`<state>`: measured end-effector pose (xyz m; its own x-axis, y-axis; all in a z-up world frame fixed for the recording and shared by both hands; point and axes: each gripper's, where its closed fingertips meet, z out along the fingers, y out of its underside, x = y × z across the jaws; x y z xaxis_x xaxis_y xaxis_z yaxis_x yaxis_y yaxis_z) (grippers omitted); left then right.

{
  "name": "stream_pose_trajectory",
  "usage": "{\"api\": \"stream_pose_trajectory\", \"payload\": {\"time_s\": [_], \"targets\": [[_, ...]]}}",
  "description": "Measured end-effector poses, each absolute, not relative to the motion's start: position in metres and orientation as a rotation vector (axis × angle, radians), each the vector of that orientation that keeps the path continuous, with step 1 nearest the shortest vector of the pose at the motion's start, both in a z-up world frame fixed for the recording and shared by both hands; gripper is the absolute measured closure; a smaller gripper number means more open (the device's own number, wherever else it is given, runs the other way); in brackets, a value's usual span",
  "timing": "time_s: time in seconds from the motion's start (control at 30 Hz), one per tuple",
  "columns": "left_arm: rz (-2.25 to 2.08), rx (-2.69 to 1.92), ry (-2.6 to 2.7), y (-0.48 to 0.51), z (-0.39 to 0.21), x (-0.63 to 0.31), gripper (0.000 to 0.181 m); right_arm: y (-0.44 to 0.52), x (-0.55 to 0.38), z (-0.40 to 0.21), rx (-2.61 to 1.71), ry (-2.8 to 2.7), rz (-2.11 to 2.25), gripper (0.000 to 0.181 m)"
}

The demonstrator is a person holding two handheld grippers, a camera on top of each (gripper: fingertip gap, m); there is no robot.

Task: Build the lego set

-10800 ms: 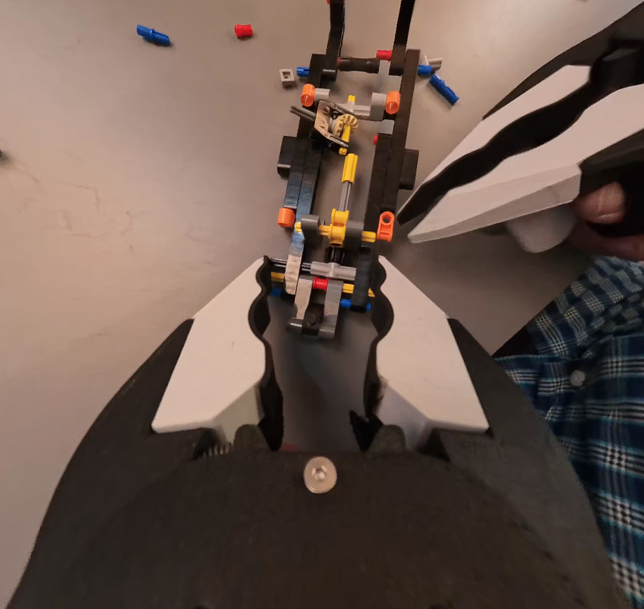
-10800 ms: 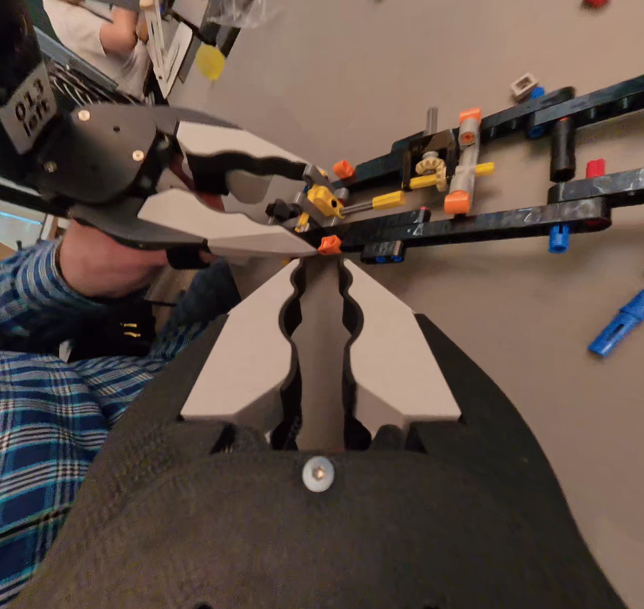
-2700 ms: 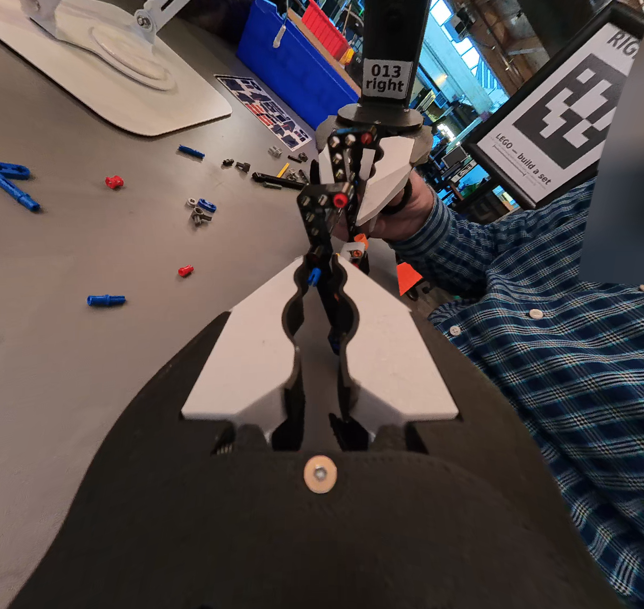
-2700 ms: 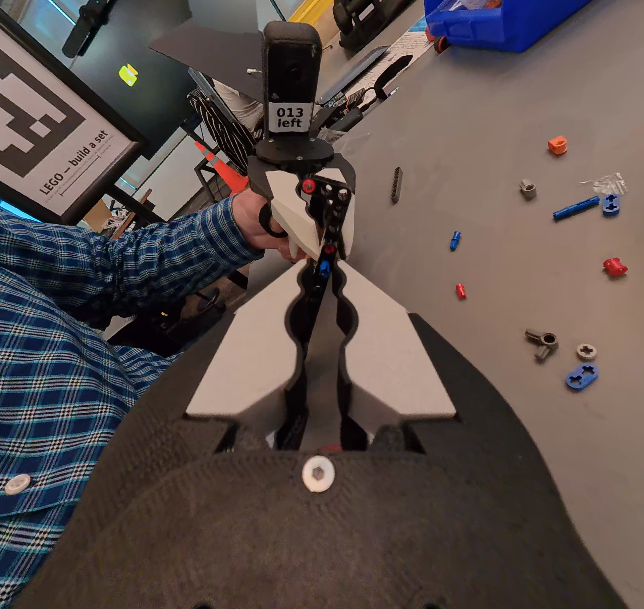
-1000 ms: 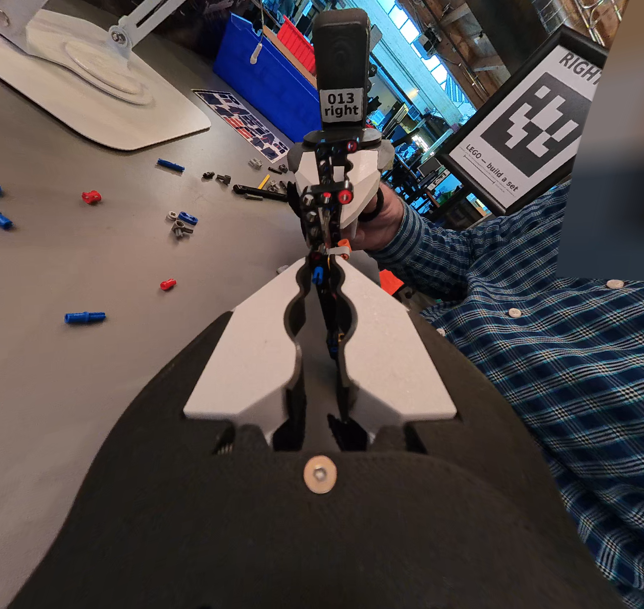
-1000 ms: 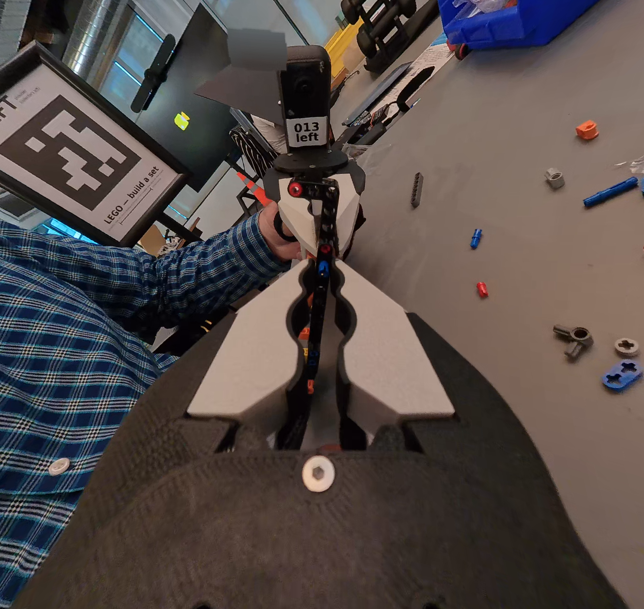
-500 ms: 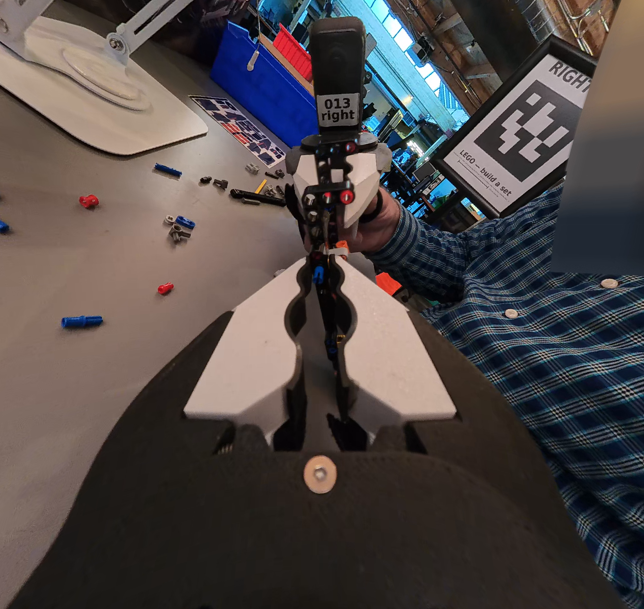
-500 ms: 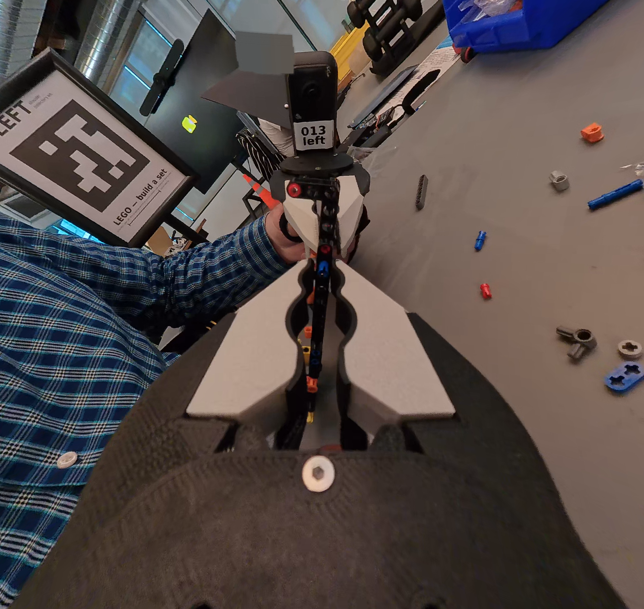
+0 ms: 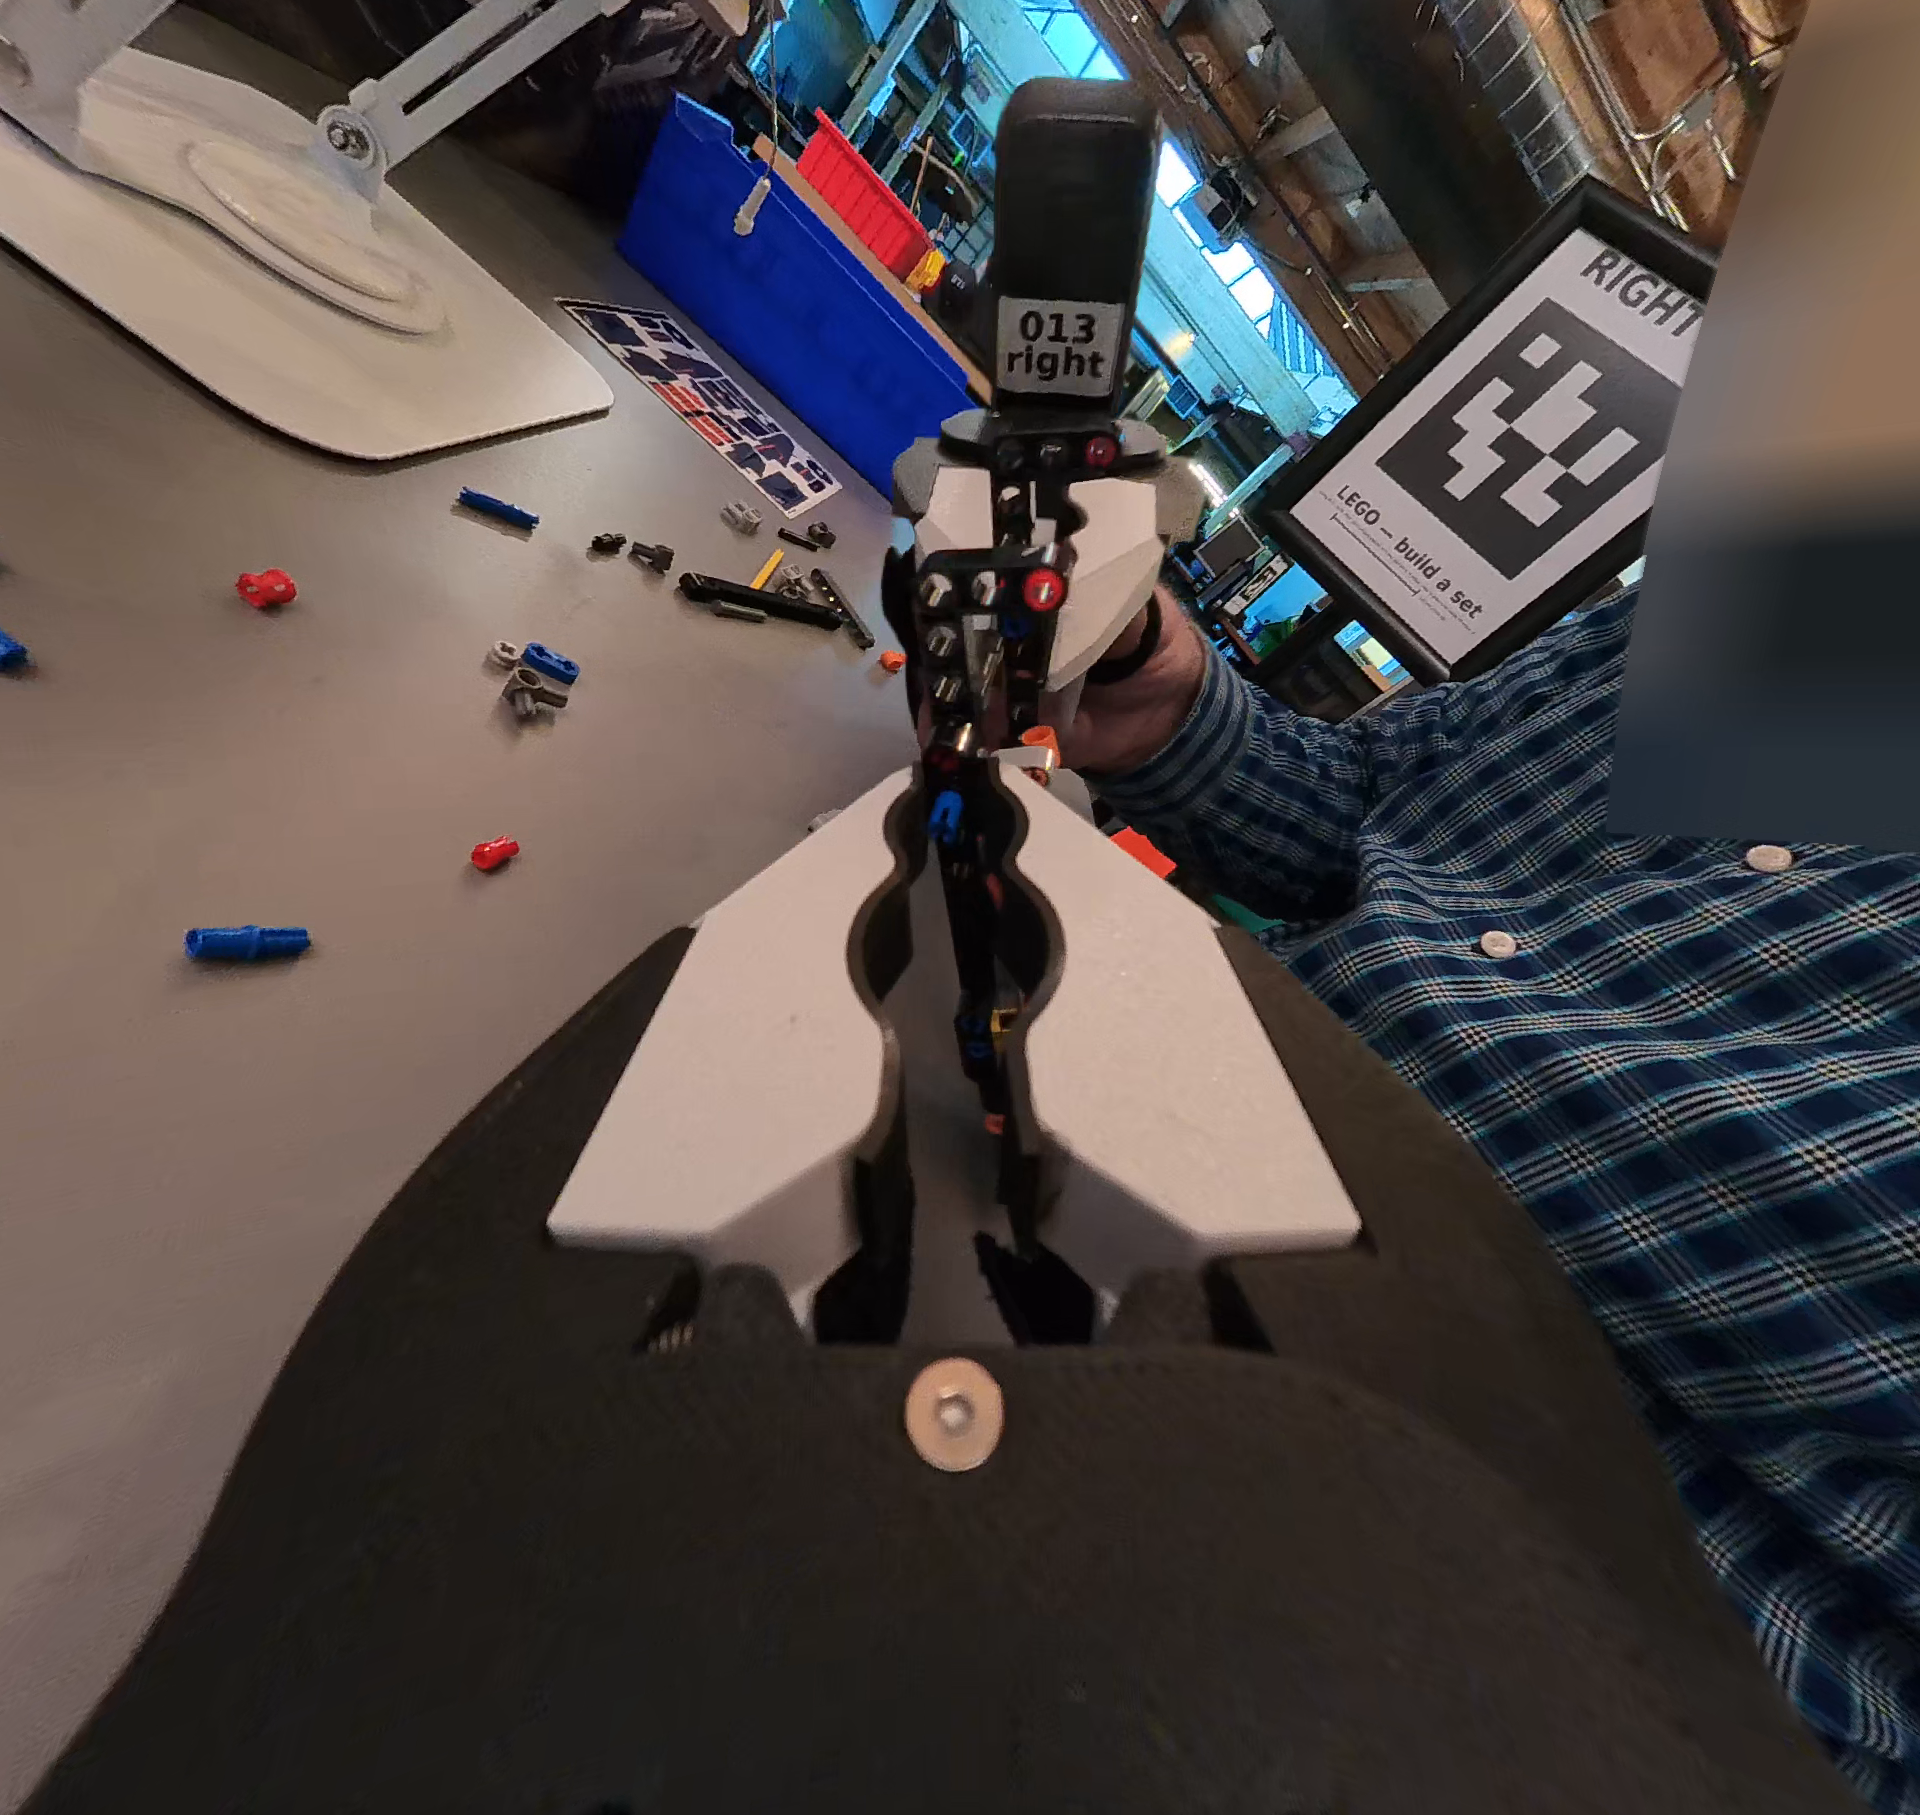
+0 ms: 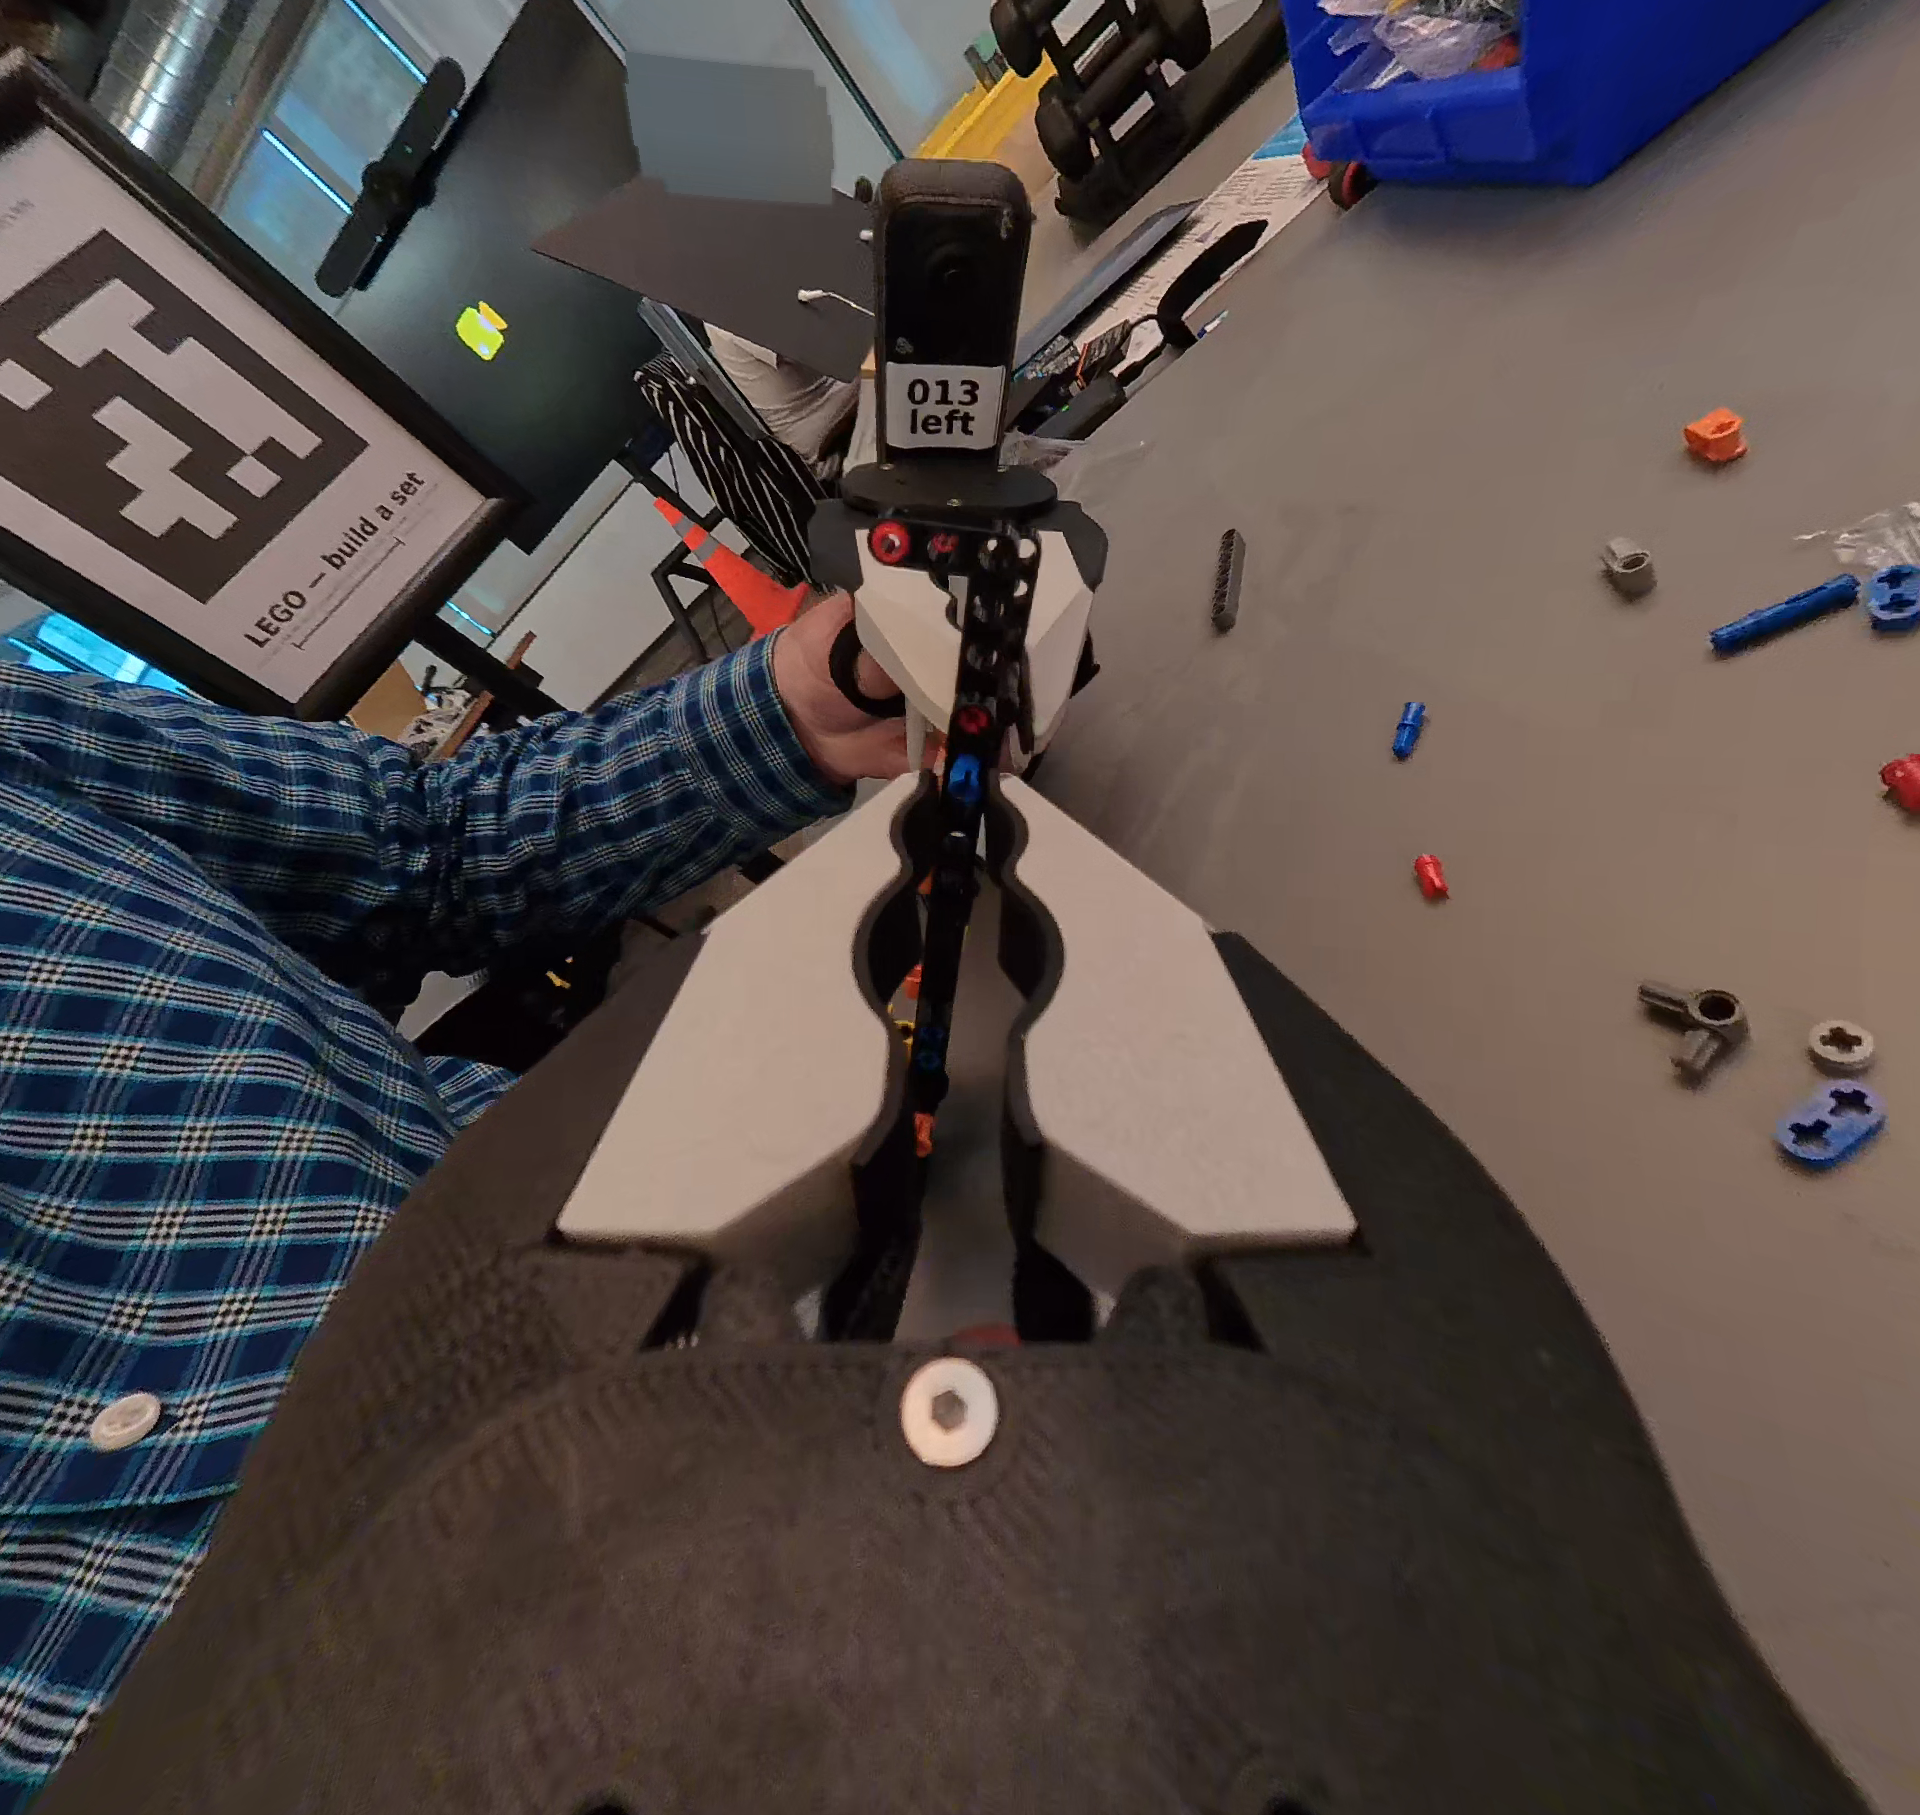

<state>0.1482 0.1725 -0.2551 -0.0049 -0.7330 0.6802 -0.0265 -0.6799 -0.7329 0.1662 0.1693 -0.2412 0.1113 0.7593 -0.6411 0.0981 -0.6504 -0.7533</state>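
Lego frame (image 9: 982, 685): a long black assembly of beams with red, blue and orange pins, held in the air above the grey table (image 9: 312, 778) and seen edge-on from both wrist cameras.
Long axis: it runs straight from one gripper to the other, its two ends pointing into the two sets of fingers; its flat side stands on edge, not level with the table.
Left gripper (image 9: 954, 799): white fingers closed down on the near end of the frame, which lies in the narrow slot between them and reaches back toward the gripper's body.
Right gripper (image 10: 961, 799): fingers likewise clamped on the opposite end of the frame, the beam running down the slot between them.
Gripper facing: the two point head-on at each other, the frame the only thing bridging them.
Beneath the frame: loose pieces lie scattered on the table, among them a red pin (image 9: 494, 852), a blue pin (image 9: 247, 942) and a blue flat connector (image 10: 1829, 1125).
Beyond the frame: a blue bin (image 10: 1621, 51) sits at the table's far edge.
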Motion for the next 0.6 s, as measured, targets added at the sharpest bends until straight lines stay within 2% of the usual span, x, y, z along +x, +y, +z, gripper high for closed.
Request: {"api": "stream_pose_trajectory", "payload": {"time_s": [0.6], "targets": [[-1.781, -1.733, 0.766, 0.172, -0.2547, 0.1477, 0.174, 0.1686, 0.1651, -0.2398, -1.866, -0.819, 1.554, 0.175]]}}
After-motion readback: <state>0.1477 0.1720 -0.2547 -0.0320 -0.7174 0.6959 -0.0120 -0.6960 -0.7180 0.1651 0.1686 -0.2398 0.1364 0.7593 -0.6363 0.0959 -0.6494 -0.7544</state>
